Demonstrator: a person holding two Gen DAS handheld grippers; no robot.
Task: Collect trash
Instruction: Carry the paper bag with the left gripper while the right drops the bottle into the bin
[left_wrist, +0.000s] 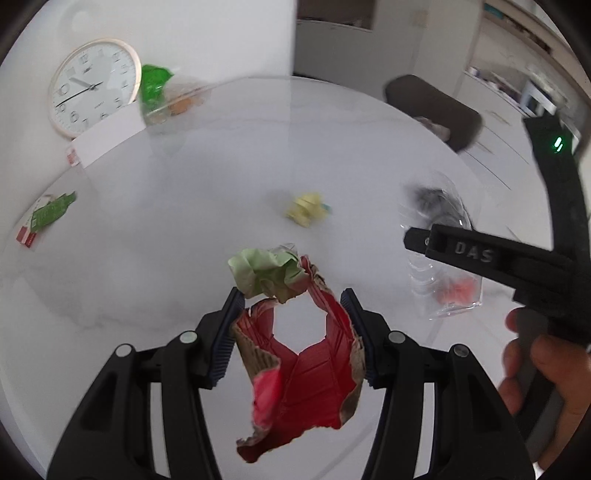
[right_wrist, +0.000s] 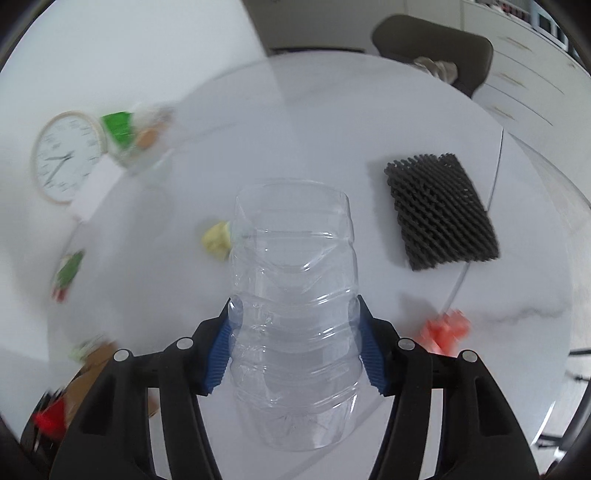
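Observation:
My left gripper (left_wrist: 293, 299) is shut on a torn red cardboard scrap (left_wrist: 306, 365) and holds it above the white table (left_wrist: 184, 240). A crumpled green paper (left_wrist: 264, 271) sits at the scrap's far end. My right gripper (right_wrist: 295, 314) is shut on a clear cut plastic bottle (right_wrist: 293, 302); the bottle also shows in the left wrist view (left_wrist: 443, 266), with the right gripper's body (left_wrist: 491, 258) beside it. A crumpled yellow paper (left_wrist: 306, 210) (right_wrist: 216, 240) lies at mid-table. A crumpled red paper (right_wrist: 445, 330) lies to the right.
A wall clock (left_wrist: 94, 86) leans at the far left beside a clear container with green and orange trash (left_wrist: 166, 94). A green and red wrapper (left_wrist: 46, 216) lies at the left edge. A black mesh pad (right_wrist: 441, 212) lies right. A dark chair (right_wrist: 432, 44) stands behind the table.

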